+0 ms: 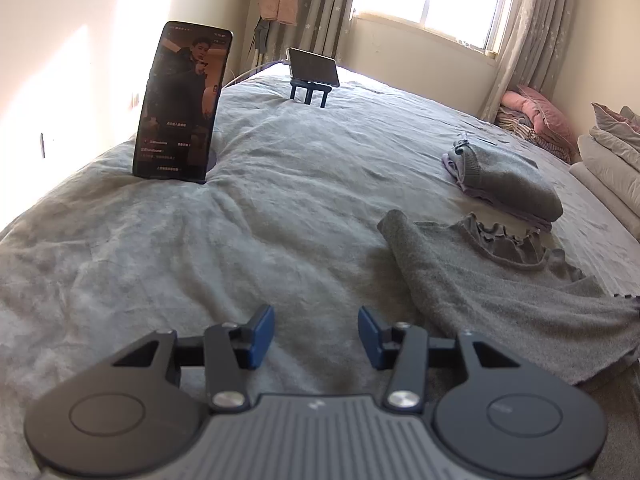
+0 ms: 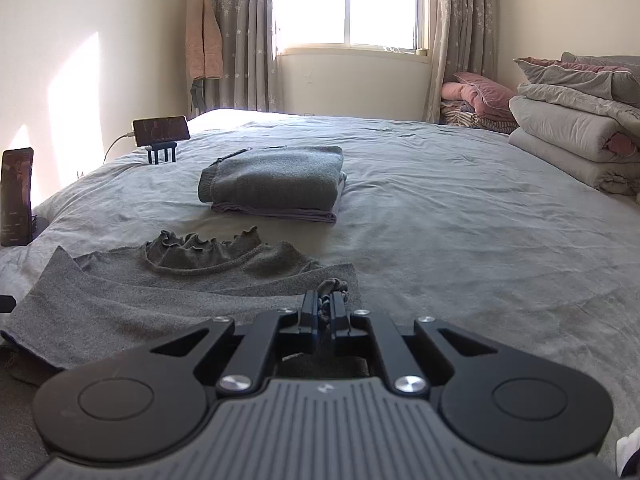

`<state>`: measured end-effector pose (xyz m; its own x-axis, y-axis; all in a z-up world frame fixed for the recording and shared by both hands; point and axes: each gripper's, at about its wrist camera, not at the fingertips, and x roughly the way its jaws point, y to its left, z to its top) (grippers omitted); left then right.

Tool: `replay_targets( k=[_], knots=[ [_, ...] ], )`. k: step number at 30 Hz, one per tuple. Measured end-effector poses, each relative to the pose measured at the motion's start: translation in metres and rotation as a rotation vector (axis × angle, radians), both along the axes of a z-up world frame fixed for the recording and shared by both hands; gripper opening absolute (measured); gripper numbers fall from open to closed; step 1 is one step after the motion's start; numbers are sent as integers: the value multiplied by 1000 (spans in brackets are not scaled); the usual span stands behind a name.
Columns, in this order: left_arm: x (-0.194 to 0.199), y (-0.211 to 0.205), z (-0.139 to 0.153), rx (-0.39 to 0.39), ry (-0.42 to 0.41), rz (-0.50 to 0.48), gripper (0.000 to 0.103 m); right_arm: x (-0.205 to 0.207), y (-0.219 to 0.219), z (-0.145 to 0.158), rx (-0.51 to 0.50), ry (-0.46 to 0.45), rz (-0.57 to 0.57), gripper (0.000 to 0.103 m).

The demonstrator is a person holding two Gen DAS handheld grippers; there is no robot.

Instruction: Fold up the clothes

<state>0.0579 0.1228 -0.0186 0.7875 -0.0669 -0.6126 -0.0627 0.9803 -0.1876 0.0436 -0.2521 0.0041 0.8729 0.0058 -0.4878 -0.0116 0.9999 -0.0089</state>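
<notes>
On the bed [image 2: 460,208] the right gripper [image 2: 325,312] pinches the frilled cuff [image 2: 334,285] of the grey top [image 2: 160,292] lying flat beside it, while the left gripper [image 1: 316,334] hangs spread and empty over bare sheet just left of the top, with a folded pile [image 2: 276,182] beyond.

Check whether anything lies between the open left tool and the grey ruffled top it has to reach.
Nothing visible does. Only bare bedsheet separates the open left tool from the grey ruffled top, which lies to its right. The upright phone stands far off to the left.
</notes>
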Motion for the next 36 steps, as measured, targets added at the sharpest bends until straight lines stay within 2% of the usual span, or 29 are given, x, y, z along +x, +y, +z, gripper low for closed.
replay_targets(
  k=[2, 5, 8, 11, 15, 20, 22, 23, 24, 25, 26, 29, 32, 34, 35, 36],
  knots=[
    [0, 0, 1, -11, -1, -6, 46, 4, -8, -6, 18, 36, -17, 7],
    [-2, -5, 3, -21, -2, -49, 46, 3, -11, -4, 0, 1, -20, 7],
    [-5, -16, 4, -26, -8, -134, 46, -1, -10, 3, -38, -58, -7, 6],
    [-9, -28, 7, -4, 14, -228, 48, 1, -14, 1, -50, -35, -7, 7],
    [-18, -41, 11, 70, 33, -368, 50, 9, -19, -10, -46, 41, -25, 7],
    [-29, -55, 10, 189, 2, -473, 51, 8, -19, -10, -37, 41, -23, 7],
    [-28, -59, 6, 236, 11, -475, 51, 8, -19, -10, -35, 42, -21, 7],
    [-28, -61, 4, 259, 14, -469, 46, 8, -19, -11, -34, 45, -21, 7],
    [-27, -60, 4, 264, 13, -458, 28, 8, -19, -12, -34, 48, -22, 7],
    [-26, -59, 5, 255, 14, -447, 15, 9, -20, -13, -32, 50, -23, 7],
    [-25, -55, 8, 244, 24, -417, 7, 9, -20, -12, -26, 52, -21, 7],
    [-24, -43, 15, 232, 48, -323, 6, 9, -22, -10, -4, 62, -3, 7],
    [-23, -40, 12, 235, 111, -342, 6, 9, -24, -7, 18, 72, 14, 7],
    [-24, -40, 9, 248, 124, -367, 7, 10, -26, -5, 33, 78, 25, 7],
    [-23, -36, 11, 217, 124, -369, 11, 10, -26, -4, 41, 81, 31, 9],
    [-22, -32, 13, 185, 125, -370, 22, 10, -27, -3, 48, 84, 36, 12]
  ],
)
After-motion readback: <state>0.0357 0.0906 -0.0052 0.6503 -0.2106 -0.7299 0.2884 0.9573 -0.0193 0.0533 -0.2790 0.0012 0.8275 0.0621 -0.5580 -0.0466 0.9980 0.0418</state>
